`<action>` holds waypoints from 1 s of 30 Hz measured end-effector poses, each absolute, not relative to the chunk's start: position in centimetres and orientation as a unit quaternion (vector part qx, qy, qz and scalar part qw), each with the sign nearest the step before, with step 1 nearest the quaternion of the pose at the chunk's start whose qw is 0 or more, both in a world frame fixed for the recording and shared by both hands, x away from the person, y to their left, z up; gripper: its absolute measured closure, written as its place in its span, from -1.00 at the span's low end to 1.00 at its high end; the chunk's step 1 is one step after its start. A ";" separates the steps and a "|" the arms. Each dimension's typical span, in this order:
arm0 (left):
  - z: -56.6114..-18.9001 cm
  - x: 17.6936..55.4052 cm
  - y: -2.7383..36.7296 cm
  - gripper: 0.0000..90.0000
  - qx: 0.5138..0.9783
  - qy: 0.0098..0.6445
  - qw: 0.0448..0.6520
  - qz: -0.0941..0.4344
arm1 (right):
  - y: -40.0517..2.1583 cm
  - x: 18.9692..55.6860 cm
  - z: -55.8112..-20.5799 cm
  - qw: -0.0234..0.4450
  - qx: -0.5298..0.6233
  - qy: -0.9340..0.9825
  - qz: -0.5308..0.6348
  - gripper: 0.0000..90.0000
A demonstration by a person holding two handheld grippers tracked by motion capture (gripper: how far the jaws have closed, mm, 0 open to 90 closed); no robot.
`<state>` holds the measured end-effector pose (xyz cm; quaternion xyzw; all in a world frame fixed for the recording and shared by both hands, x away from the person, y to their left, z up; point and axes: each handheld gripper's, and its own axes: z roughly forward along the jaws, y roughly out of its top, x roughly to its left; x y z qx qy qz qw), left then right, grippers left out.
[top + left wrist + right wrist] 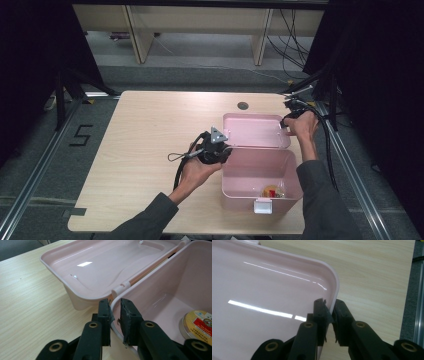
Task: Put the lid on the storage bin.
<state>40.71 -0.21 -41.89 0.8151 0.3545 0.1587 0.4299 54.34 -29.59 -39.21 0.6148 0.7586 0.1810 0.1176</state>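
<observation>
An open pink box (260, 172) sits on the wooden bench (145, 130), lid (255, 131) folded back. The left tongs (115, 305) pinch its rim; the right tongs (329, 305) pinch the lid's edge. A small tin (198, 323) lies inside.

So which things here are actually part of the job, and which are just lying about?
In use:
- pale pink plastic box, rim clamped by left tool
- its hinged pink lid, open, edge clamped by right tool
- round yellow-and-red tin inside the box

Lying about:
- light wooden table
- black cables on the floor behind
</observation>
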 end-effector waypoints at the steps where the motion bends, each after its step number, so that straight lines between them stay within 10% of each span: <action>1: -41.9 40.7 -0.2 0.74 0.815 0.354 0.430 0.159 | -29.5 54.4 -39.1 0.118 0.618 0.757 0.177 0.83; 30: -42.0 40.6 -0.4 0.73 0.809 0.358 0.435 0.166 | -30.3 52.3 -34.7 0.190 0.576 0.742 0.286 0.92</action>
